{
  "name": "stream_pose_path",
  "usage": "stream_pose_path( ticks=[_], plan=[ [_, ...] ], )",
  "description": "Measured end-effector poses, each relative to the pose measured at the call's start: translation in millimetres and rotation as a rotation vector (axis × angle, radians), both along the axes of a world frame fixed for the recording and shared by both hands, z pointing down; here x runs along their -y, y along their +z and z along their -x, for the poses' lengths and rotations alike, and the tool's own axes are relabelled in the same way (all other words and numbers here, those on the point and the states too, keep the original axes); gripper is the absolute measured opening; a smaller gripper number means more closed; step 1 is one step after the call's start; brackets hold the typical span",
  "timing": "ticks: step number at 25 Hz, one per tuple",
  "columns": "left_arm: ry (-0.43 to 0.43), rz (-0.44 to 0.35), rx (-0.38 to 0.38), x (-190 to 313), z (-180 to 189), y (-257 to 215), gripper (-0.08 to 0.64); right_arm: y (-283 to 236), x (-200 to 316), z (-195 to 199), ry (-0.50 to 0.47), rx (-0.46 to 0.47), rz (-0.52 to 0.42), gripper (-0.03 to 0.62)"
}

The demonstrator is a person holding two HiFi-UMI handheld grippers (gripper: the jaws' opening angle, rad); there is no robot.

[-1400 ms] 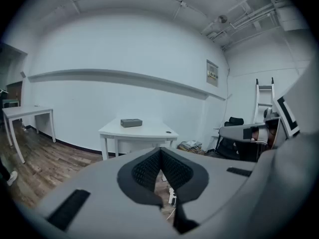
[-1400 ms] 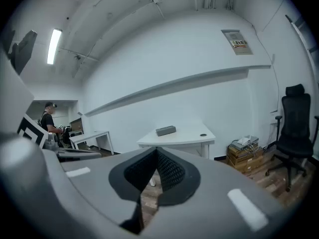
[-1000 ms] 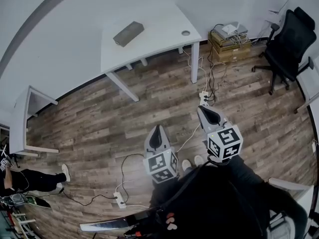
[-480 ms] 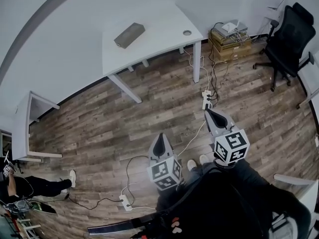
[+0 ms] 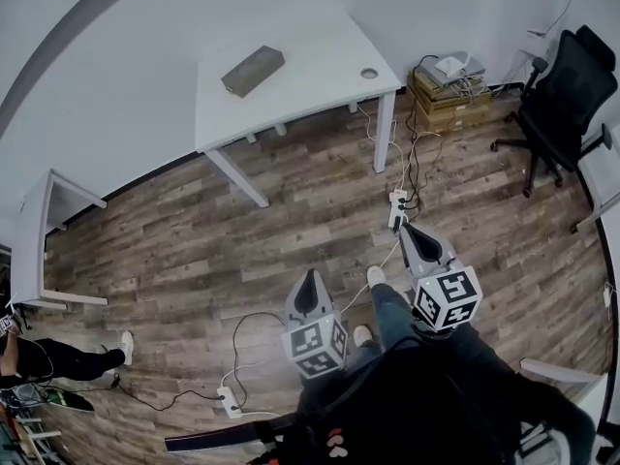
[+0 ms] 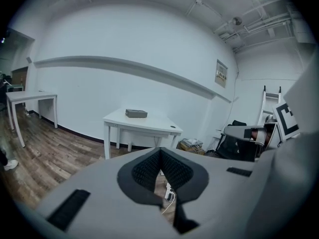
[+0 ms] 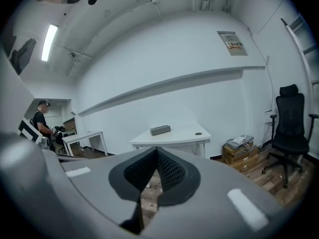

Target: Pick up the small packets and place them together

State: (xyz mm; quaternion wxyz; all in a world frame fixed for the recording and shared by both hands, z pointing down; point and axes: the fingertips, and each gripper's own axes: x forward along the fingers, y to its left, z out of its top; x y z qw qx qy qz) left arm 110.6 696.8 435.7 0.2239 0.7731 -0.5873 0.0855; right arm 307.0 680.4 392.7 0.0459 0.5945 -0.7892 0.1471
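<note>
Only overhead, person's shoes (image 5: 376, 276); left gripper (image 5: 311, 279) and right gripper (image 5: 413, 233) both clenched, empty.

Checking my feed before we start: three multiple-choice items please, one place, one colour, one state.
1. Where does the grey box lie? A on the floor; B on the white table; C on a chair.
2. What colour is the office chair? A white; B red; C black.
3. How is the right gripper? A shut, empty; B open; C shut on a packet.
Answers: B, the head view shows it on the tabletop; C, seat and back are black; A, its jaws meet with nothing between.
</note>
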Motion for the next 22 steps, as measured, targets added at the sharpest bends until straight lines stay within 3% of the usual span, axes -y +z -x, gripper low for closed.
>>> stream_pose_path(
  ticks=[6, 12, 19, 22],
  plan=[
    [0.012, -0.009, -0.005, 88.1, -19.3, -12.1, -0.002, -12.6, 90.0, -14.0, -0.091, 0.059, -0.015, -0.006],
    [-0.003, -0.053, 0.004, 187.8, -53.1, -31.7, -0.002, -28.3, 177.3, -54.5, -0.114, 0.005, -0.036, -0.006],
    [0.006, -0.012, 0.005, 223.7, -94.5, -21.5, -0.002, -15.9, 224.9, -79.0, -0.153, 0.044, -0.017, -0.006],
    [-0.002, -0.003, 0.02, 238.6, -93.6, -22.3, -0.002, -11.9, 242.4, -76.3, -0.169, 0.068, -0.014, -0.006]
  ],
)
